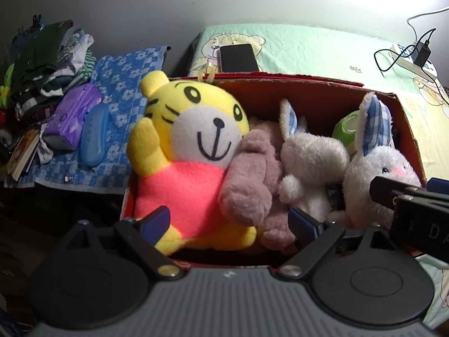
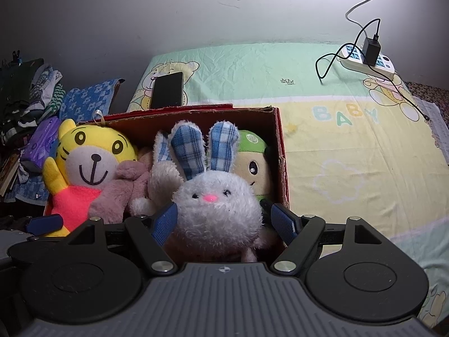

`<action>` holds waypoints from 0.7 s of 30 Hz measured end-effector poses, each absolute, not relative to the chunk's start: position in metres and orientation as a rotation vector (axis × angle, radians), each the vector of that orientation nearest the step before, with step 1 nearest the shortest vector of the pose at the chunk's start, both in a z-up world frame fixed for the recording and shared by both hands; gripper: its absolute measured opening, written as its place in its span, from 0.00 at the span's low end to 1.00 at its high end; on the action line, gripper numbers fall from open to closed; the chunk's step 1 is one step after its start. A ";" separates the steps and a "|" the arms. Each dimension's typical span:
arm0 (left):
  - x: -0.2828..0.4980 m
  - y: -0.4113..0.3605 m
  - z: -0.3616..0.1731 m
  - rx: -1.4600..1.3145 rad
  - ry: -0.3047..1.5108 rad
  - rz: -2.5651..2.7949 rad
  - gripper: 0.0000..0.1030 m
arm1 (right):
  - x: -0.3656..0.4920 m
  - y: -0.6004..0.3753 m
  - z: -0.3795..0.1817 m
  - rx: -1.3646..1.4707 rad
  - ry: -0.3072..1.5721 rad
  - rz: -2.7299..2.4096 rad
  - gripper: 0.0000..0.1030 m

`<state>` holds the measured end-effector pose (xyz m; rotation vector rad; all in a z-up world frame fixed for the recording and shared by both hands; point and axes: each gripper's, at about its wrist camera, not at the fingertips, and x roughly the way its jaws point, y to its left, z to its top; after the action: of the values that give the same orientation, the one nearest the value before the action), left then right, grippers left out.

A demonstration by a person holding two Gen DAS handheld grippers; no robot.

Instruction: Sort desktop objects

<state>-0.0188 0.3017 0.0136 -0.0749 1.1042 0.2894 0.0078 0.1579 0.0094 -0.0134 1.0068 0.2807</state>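
Looking down along both grippers into a red cardboard box (image 2: 282,151) packed with soft toys, standing on a pale green and yellow sheet (image 2: 350,151) printed with bears and the word BABY. Left gripper (image 1: 231,220): jaws spread wide, blue pads either side of the lower body of the yellow tiger plush (image 1: 185,151) and the pink-brown plush (image 1: 249,174); the left pad lies against the tiger's pink shirt, but the toys rest in the box, not clamped. Right gripper (image 2: 224,221): jaws also wide, blue pads flanking the white rabbit with blue checked ears (image 2: 216,202); whether the pads press into its fur cannot be told. The tiger fills the box's left end and the pink-brown plush leans against it. A second white rabbit plush (image 1: 311,163) sits between that and the rabbit at the right gripper. A green-capped plush (image 2: 252,163) is wedged in the right rear corner. Behind the box a dark phone (image 2: 167,90) lies on the sheet. At far right is a white power strip (image 2: 367,61) with a black charger plugged in. Left of the box, on a blue flowered towel (image 1: 123,84): a purple tissue pack (image 1: 71,118), a blue case (image 1: 94,134), and folded clothes (image 1: 47,61).
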 end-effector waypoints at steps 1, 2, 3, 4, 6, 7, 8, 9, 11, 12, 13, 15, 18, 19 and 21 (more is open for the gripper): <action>-0.019 0.301 0.014 -0.074 1.104 0.289 0.89 | 0.008 0.158 0.009 -0.013 1.008 0.280 0.74; -0.019 0.301 0.014 -0.074 1.102 0.289 0.89 | 0.008 0.157 0.009 -0.012 1.008 0.280 0.74; -0.019 0.301 0.015 -0.072 1.099 0.290 0.89 | 0.008 0.157 0.009 -0.012 1.007 0.280 0.74; -0.019 0.301 0.015 -0.071 1.097 0.290 0.89 | 0.008 0.157 0.009 -0.013 1.006 0.280 0.74; -0.019 0.300 0.016 -0.070 1.094 0.289 0.89 | 0.007 0.157 0.010 -0.014 0.999 0.282 0.74; -0.020 0.300 0.016 -0.068 1.092 0.290 0.89 | 0.006 0.157 0.010 -0.015 0.995 0.281 0.74; -0.020 0.300 0.016 -0.068 1.092 0.289 0.90 | 0.006 0.157 0.011 -0.015 0.992 0.280 0.74; -0.020 0.300 0.016 -0.069 1.092 0.290 0.90 | 0.005 0.157 0.011 -0.015 0.991 0.280 0.74; -0.021 0.299 0.017 -0.069 1.090 0.291 0.90 | 0.005 0.158 0.011 -0.017 0.989 0.280 0.74; -0.021 0.299 0.017 -0.067 1.088 0.291 0.90 | 0.004 0.158 0.012 -0.019 0.988 0.278 0.74; -0.021 0.298 0.017 -0.065 1.085 0.291 0.90 | 0.004 0.159 0.011 -0.019 0.988 0.278 0.74; -0.022 0.298 0.018 -0.066 1.080 0.290 0.89 | 0.003 0.159 0.011 -0.019 0.987 0.277 0.74; -0.026 0.297 0.022 -0.061 1.057 0.302 0.87 | 0.002 0.158 0.012 -0.015 0.980 0.278 0.74; -0.026 0.297 0.023 -0.063 1.055 0.298 0.87 | 0.002 0.158 0.013 -0.015 0.977 0.277 0.74; -0.027 0.295 0.024 -0.053 1.046 0.303 0.87 | 0.001 0.157 0.014 -0.013 0.971 0.272 0.74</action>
<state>-0.0270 0.2952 0.0245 -0.0530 1.0460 0.3033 0.0006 0.1566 0.0139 -0.0128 0.9714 0.2716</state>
